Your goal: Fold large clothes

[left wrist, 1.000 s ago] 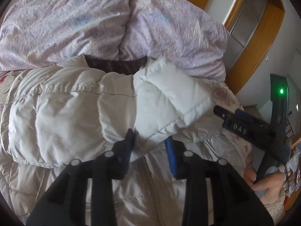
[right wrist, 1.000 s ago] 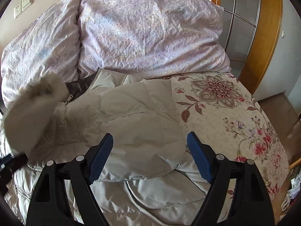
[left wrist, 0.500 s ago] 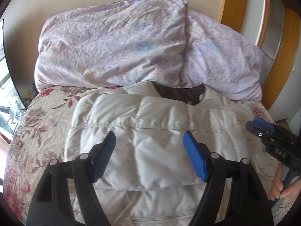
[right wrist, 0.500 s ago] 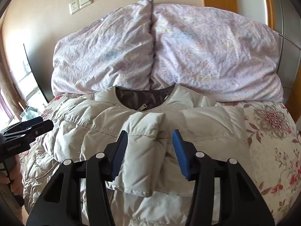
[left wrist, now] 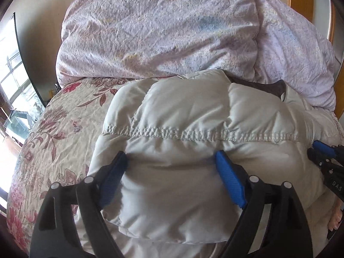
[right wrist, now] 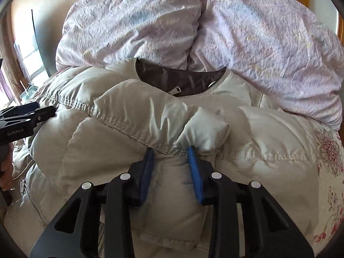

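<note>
Left wrist view: one cream down jacket [left wrist: 182,142] lying on the flowered bed [left wrist: 53,133], collar toward two lilac pillows [left wrist: 159,28]. Left gripper [left wrist: 172,167], fingers just spread wide, released, straddling a puffed panel without pinching it.

Right wrist view: right gripper [right wrist: 171,161], fingers just closing, clenched on a fold of the folded-over sleeve [right wrist: 202,129] at mid-chest. One zipper pull [right wrist: 176,90] at the collar.

Risk: slick, springy padding likely slips the pinch or rebounds, undoing the fold.
</note>
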`<state>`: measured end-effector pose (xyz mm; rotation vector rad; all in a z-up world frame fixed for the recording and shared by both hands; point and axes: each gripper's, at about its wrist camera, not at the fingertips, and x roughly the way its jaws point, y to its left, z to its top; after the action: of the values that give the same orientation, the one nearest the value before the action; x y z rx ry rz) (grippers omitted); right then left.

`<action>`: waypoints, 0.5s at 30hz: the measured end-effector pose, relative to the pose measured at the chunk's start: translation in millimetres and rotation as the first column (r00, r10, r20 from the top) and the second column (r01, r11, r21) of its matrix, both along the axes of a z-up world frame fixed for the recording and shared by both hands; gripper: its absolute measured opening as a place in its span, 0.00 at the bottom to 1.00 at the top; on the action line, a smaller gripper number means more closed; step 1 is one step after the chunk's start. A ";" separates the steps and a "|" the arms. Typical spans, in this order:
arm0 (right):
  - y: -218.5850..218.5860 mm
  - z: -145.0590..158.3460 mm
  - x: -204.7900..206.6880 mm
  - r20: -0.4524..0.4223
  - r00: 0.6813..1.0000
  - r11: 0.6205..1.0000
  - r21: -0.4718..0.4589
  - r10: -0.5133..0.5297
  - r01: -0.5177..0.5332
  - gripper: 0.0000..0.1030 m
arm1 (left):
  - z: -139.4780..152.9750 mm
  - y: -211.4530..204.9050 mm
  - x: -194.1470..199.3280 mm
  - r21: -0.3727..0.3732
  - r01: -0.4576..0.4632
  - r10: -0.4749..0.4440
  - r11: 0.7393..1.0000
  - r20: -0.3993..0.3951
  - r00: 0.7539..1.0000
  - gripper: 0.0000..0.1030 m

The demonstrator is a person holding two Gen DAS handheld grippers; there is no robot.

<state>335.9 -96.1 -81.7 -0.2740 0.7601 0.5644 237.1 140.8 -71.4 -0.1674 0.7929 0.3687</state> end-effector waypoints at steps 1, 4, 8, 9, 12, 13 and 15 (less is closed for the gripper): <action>0.0 -3.0 2.8 -0.014 1.000 1.000 0.003 -0.002 0.002 0.33 | -2.8 1.5 1.7 -0.003 -0.001 0.001 1.000 -0.002 1.000 0.86; 0.2 -10.5 8.3 -0.030 1.000 1.000 0.009 0.000 0.000 0.33 | -9.8 4.7 5.0 -0.023 0.000 0.000 1.000 -0.006 1.000 0.87; -1.0 -16.6 9.7 -0.022 1.000 1.000 0.025 0.004 -0.004 0.33 | -16.8 6.4 9.0 -0.036 -0.003 0.003 0.999 -0.014 1.000 0.89; -0.9 -17.6 9.2 -0.016 1.000 1.000 0.026 0.004 -0.004 0.33 | -18.6 7.2 10.0 -0.041 -0.005 0.005 0.999 -0.017 1.000 0.90; 0.5 -19.5 10.2 0.001 1.000 1.000 0.026 0.001 -0.001 0.33 | -24.9 10.7 13.3 -0.060 -0.013 0.012 0.998 -0.020 1.000 0.92; 1.5 -19.3 10.7 0.004 1.000 1.000 0.022 -0.002 0.002 0.33 | -26.1 10.9 14.1 -0.059 -0.015 0.014 0.998 -0.022 1.000 0.93; 3.2 -19.0 12.0 0.006 1.000 1.000 0.014 -0.007 0.006 0.34 | -25.7 10.6 14.6 -0.054 -0.014 0.013 0.998 -0.027 1.000 0.93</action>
<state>347.9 -93.0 -100.7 -0.2601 0.7502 0.5623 251.7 151.5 -97.1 -0.2192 0.8288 0.3629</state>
